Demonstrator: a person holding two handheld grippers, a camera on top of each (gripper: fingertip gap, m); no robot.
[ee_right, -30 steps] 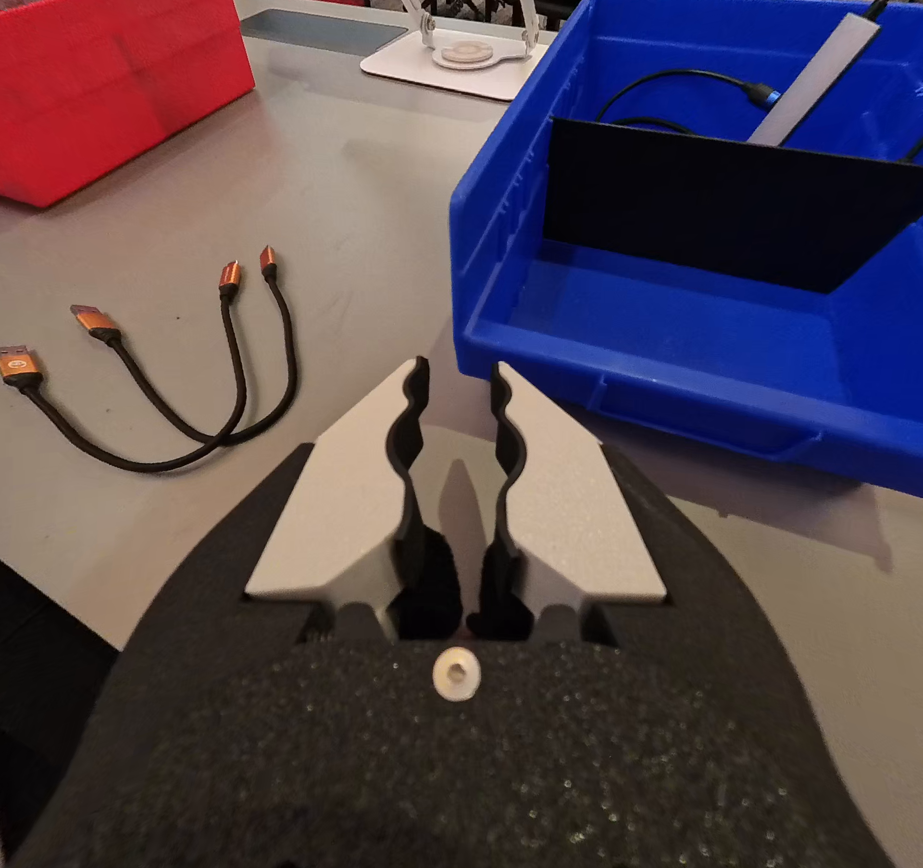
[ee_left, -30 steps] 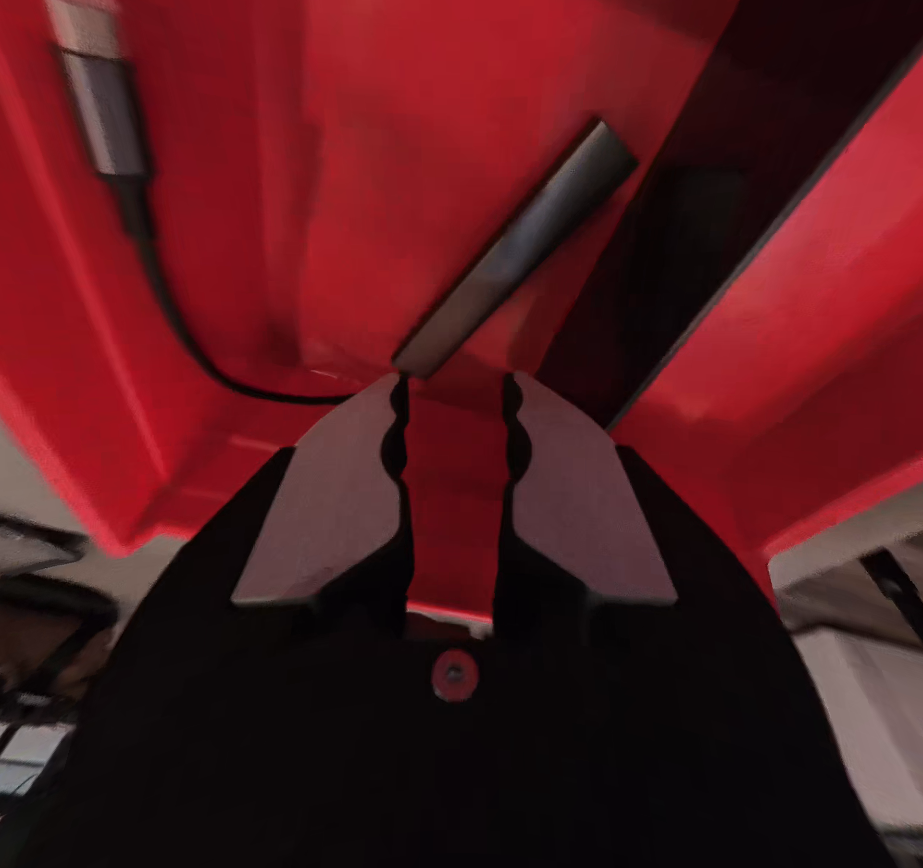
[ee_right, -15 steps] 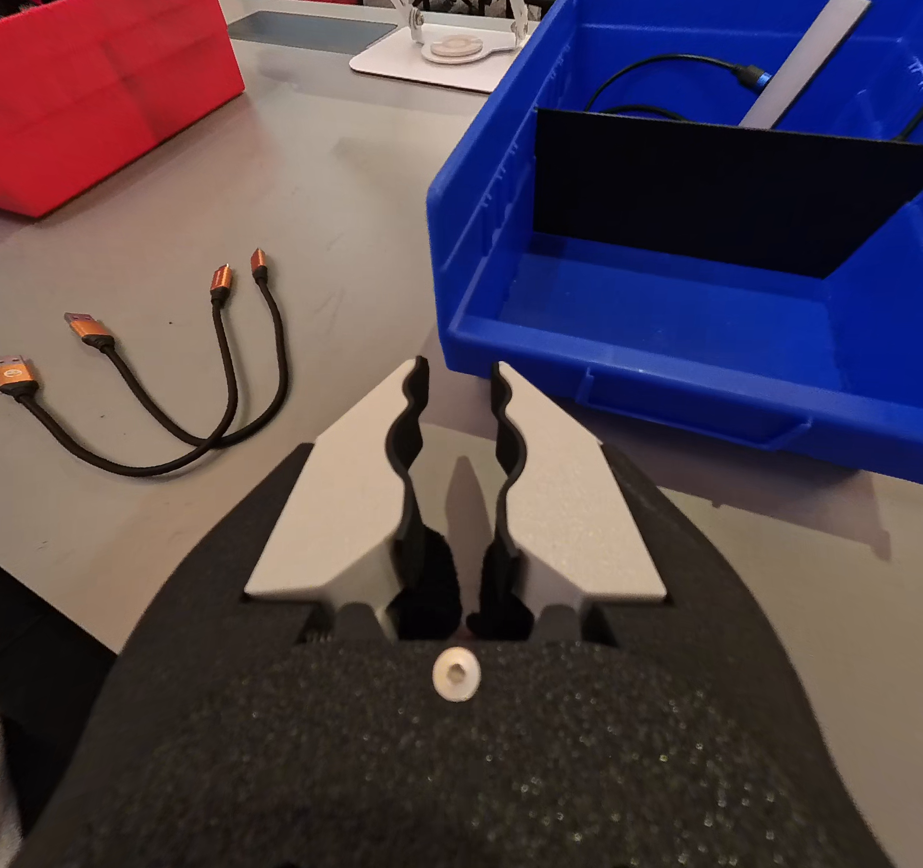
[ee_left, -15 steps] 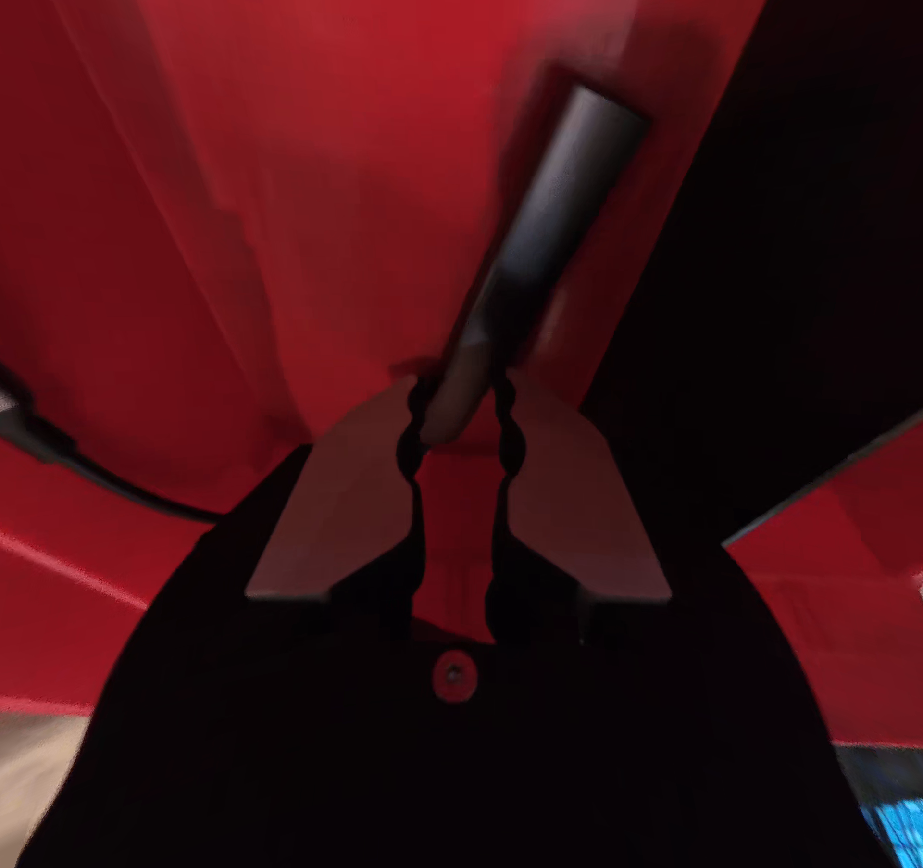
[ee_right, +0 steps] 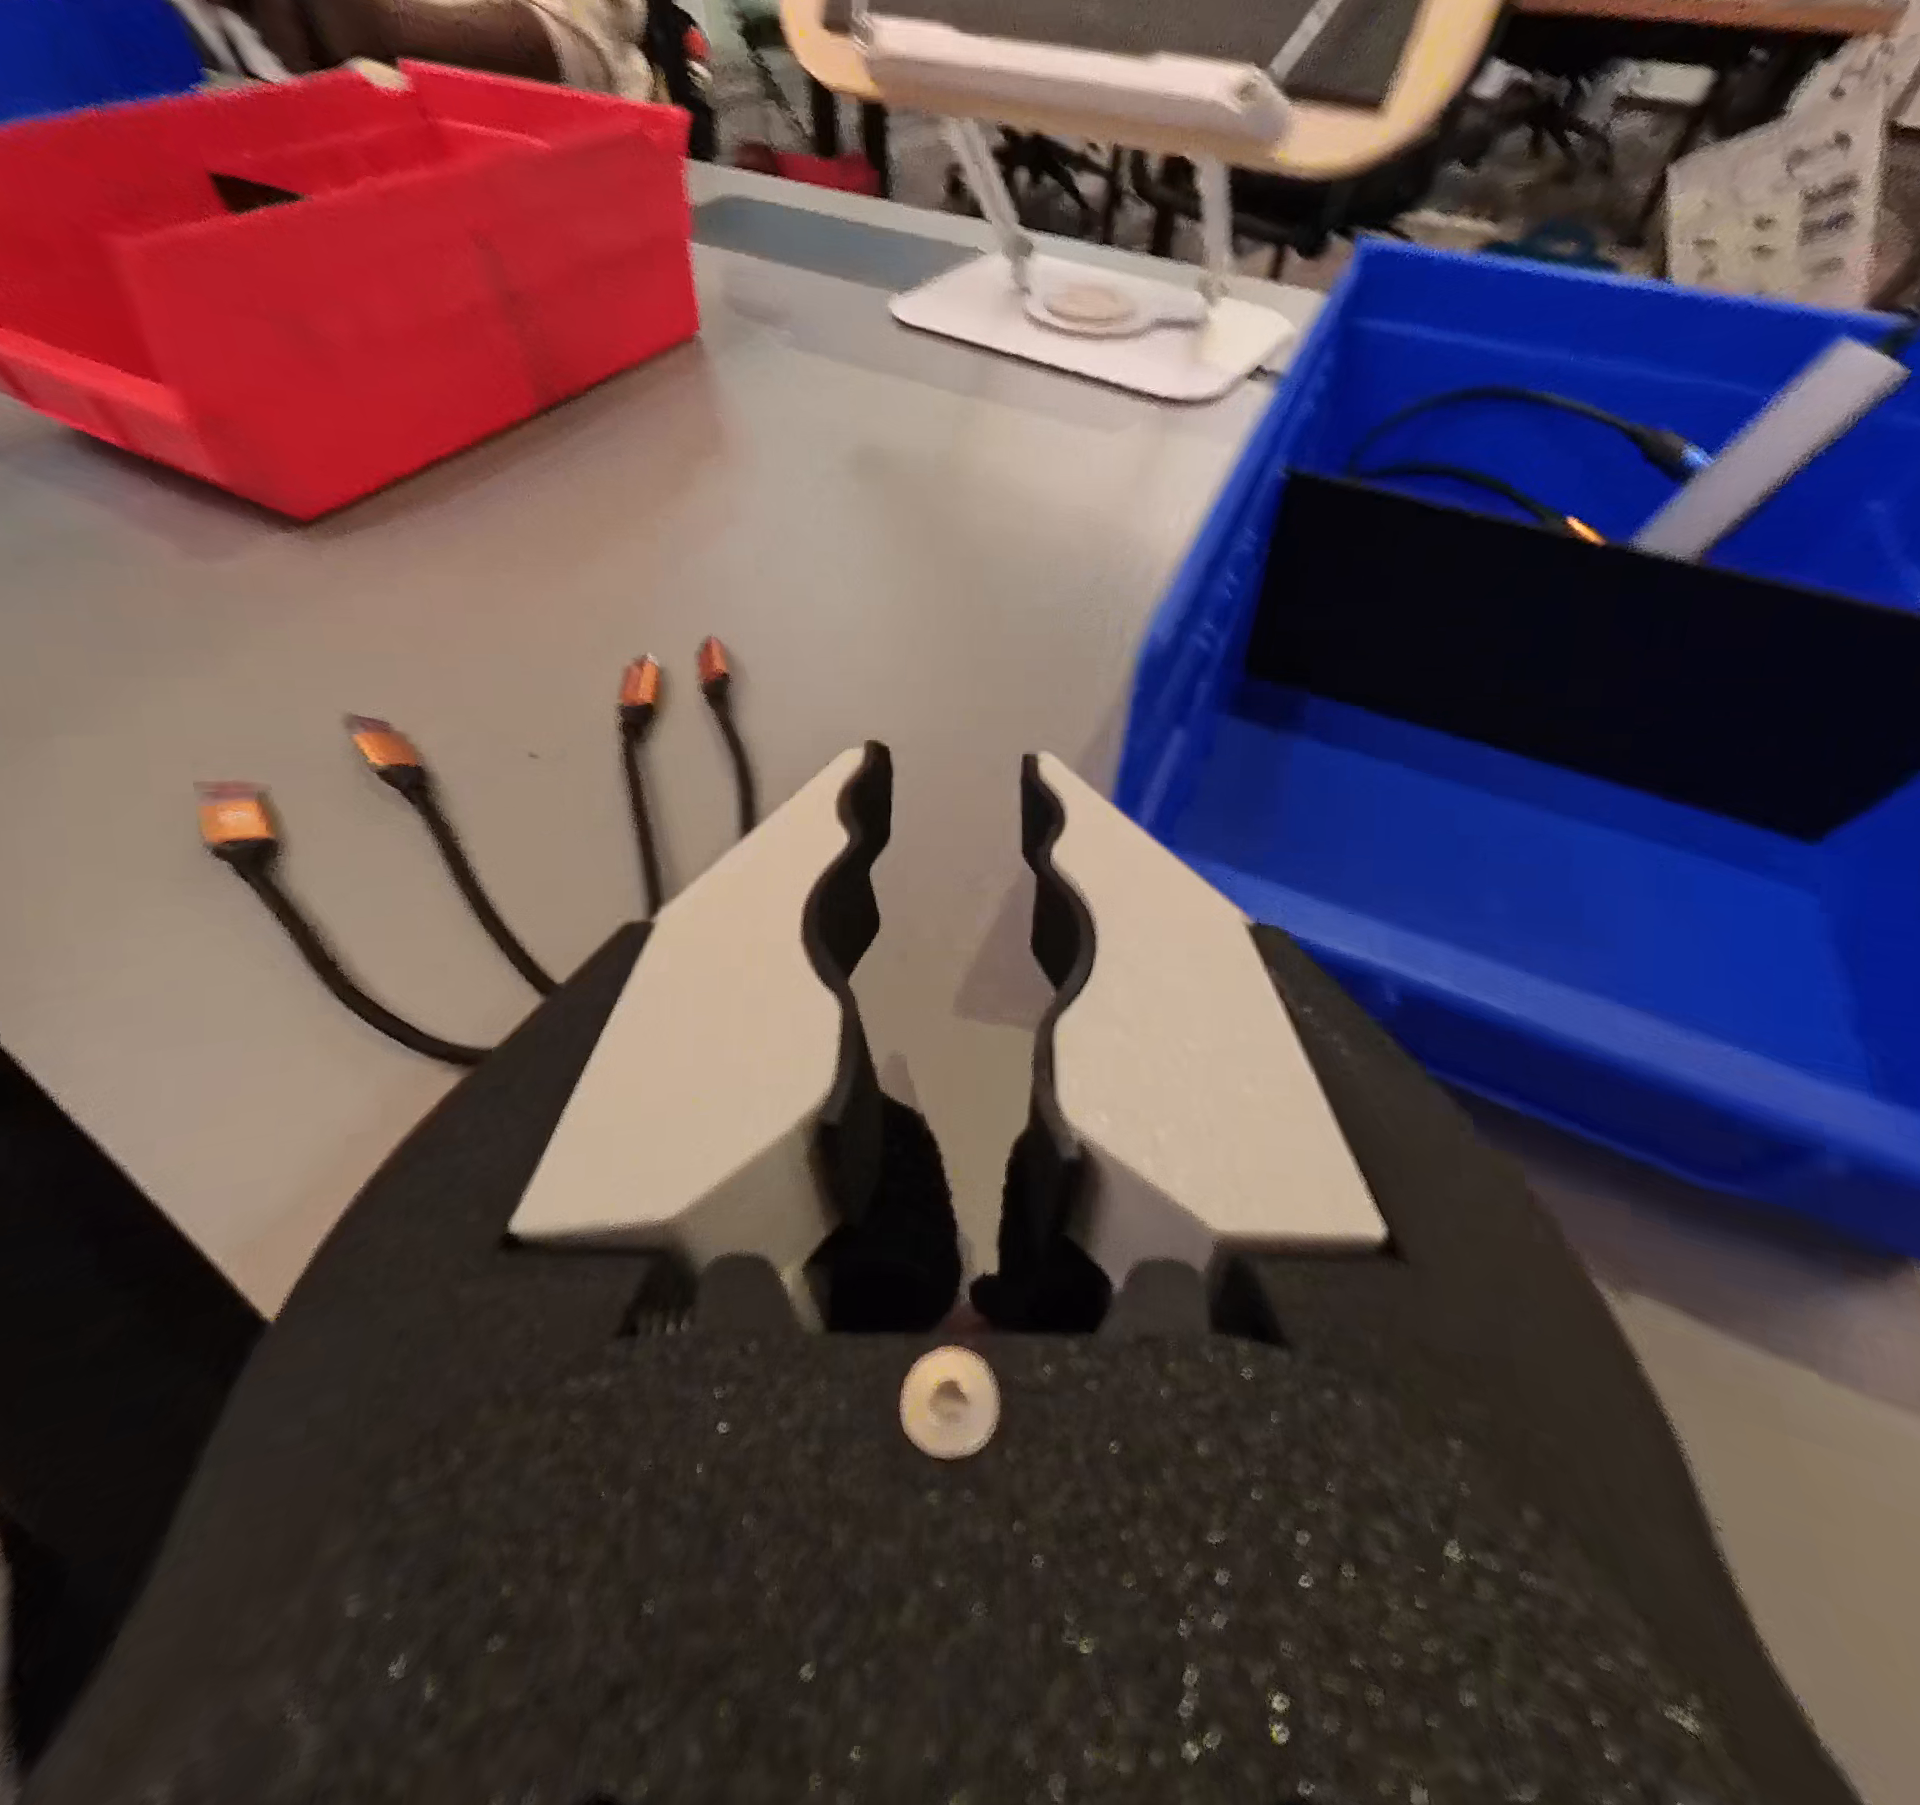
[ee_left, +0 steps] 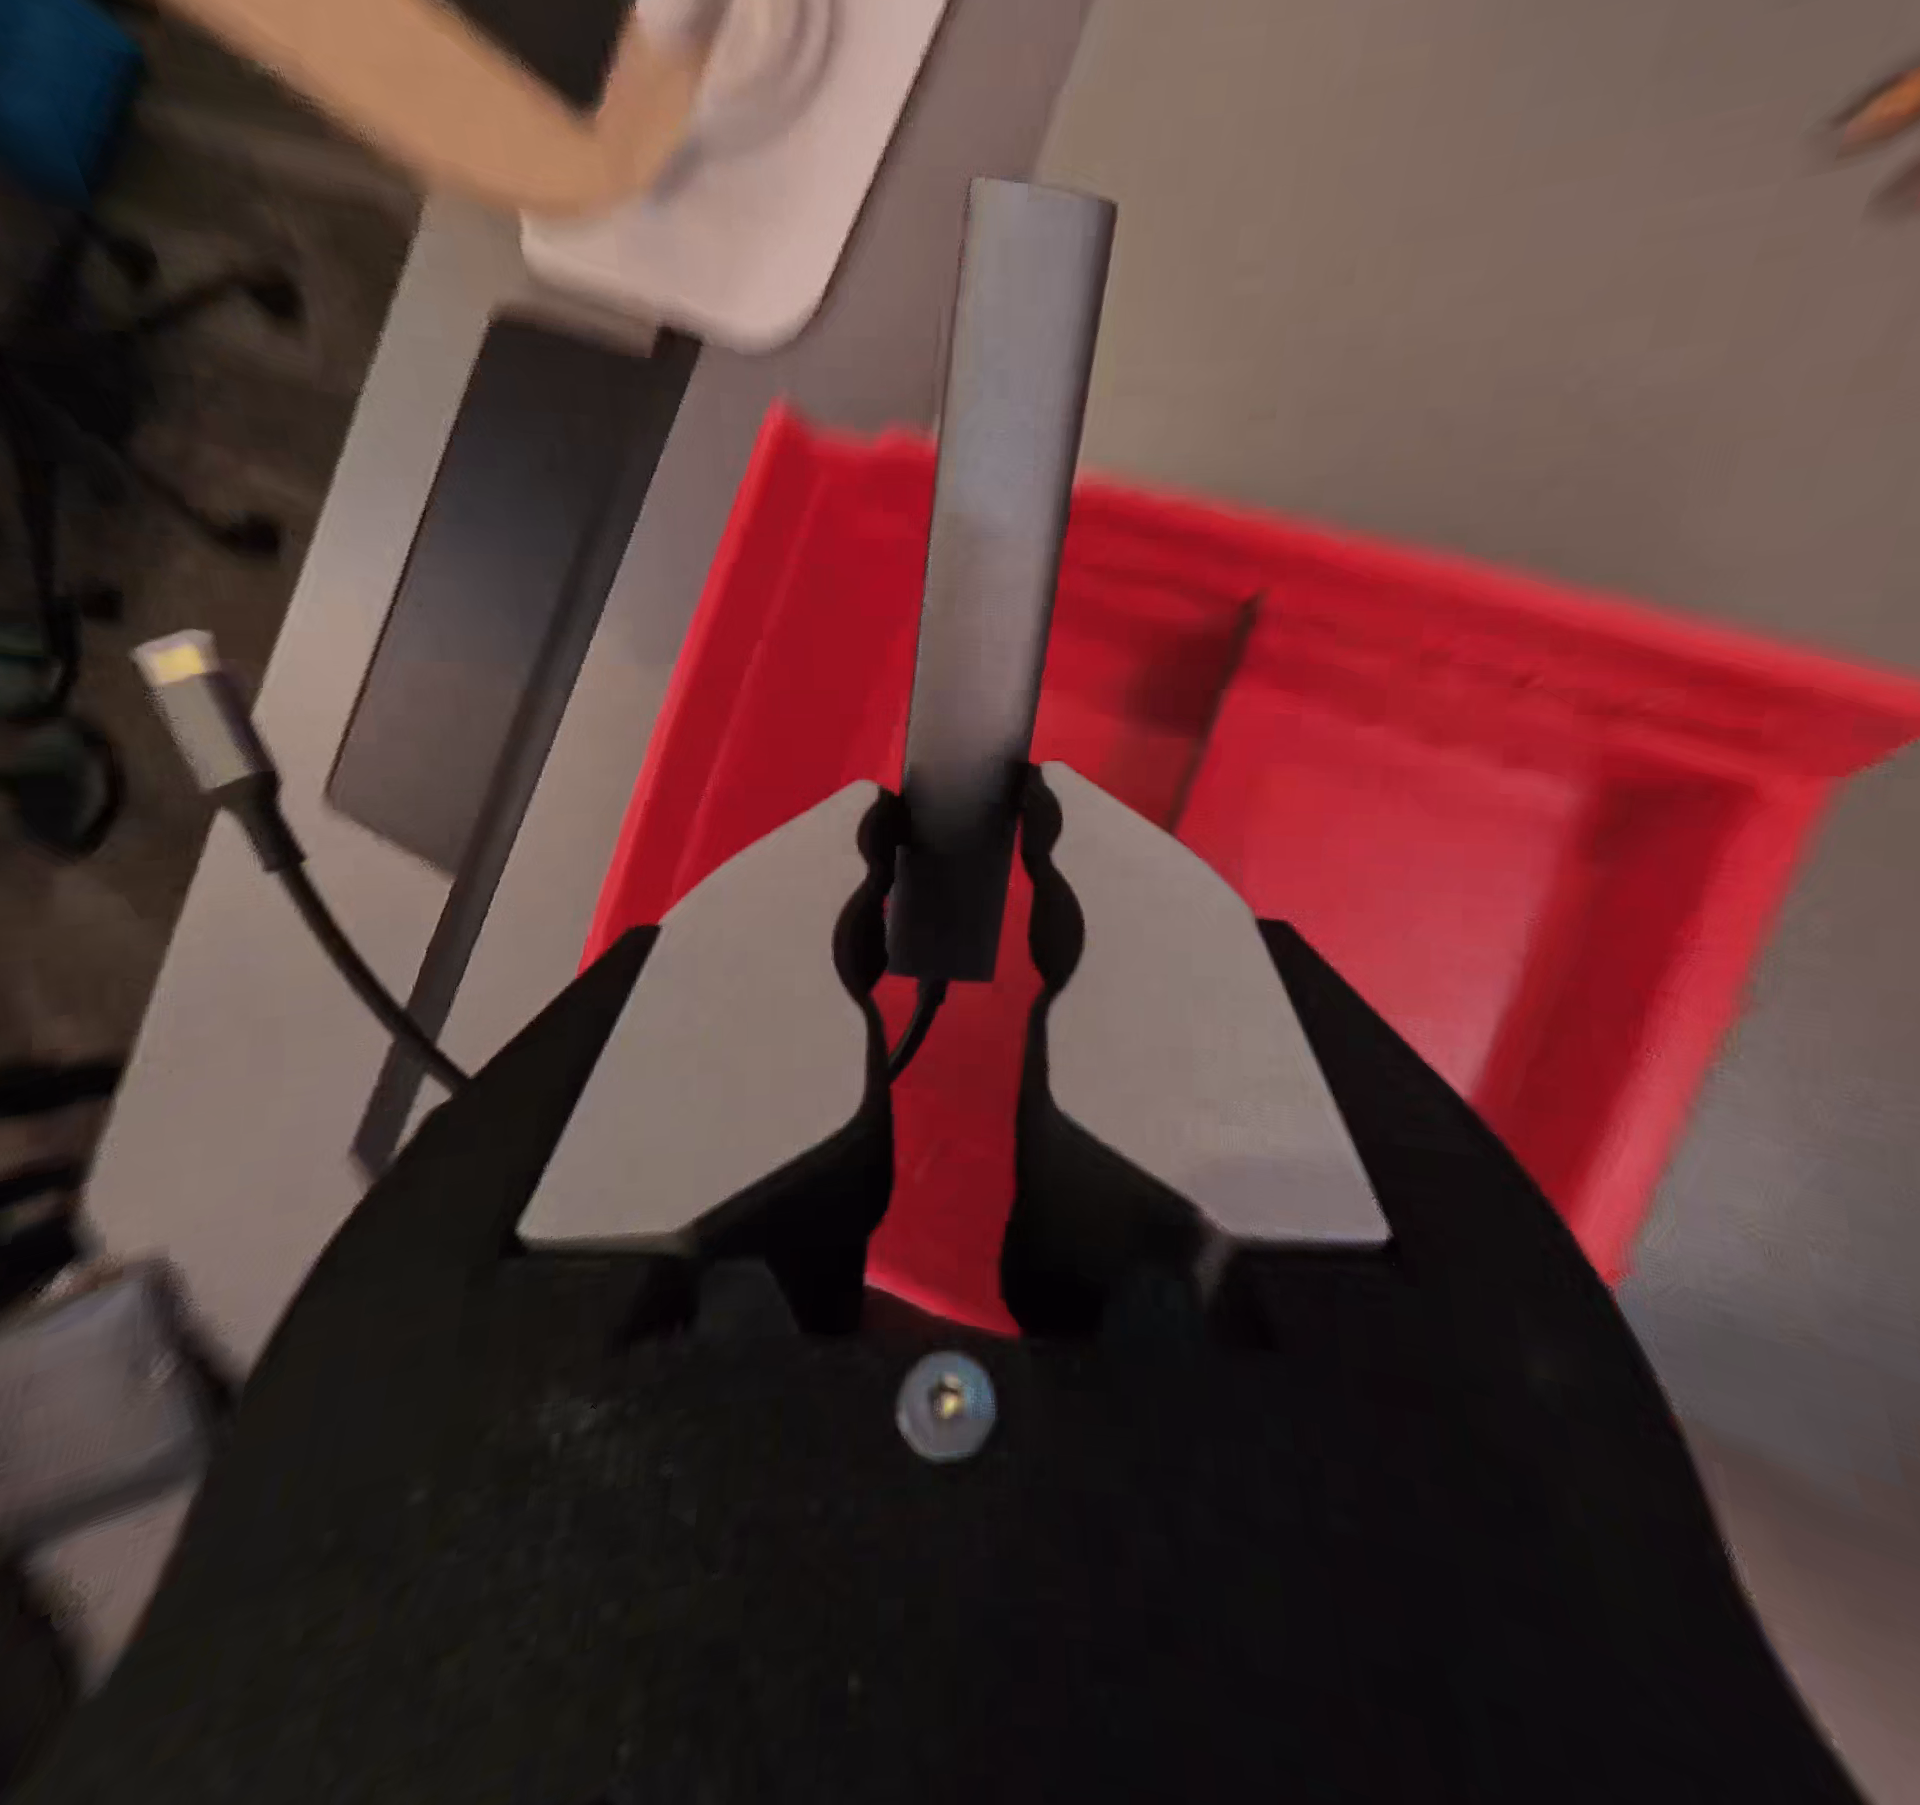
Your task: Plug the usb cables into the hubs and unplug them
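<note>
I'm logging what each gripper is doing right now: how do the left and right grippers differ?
The left gripper is shut on a slim dark grey hub, lifted over the red plastic bin; the right gripper is open, holding nothing, above the grey table. Both share pale wavy-edged fingers on black bodies.

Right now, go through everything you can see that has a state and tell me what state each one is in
left gripper: shut on the grey hub, above the red bin
grey hub: held at its cable end, its own plug dangling free
right gripper: open, empty
orange-tipped cables: lying unplugged on the table
red bin: open-topped
blue bin: open-topped, a second hub leaning inside
</note>
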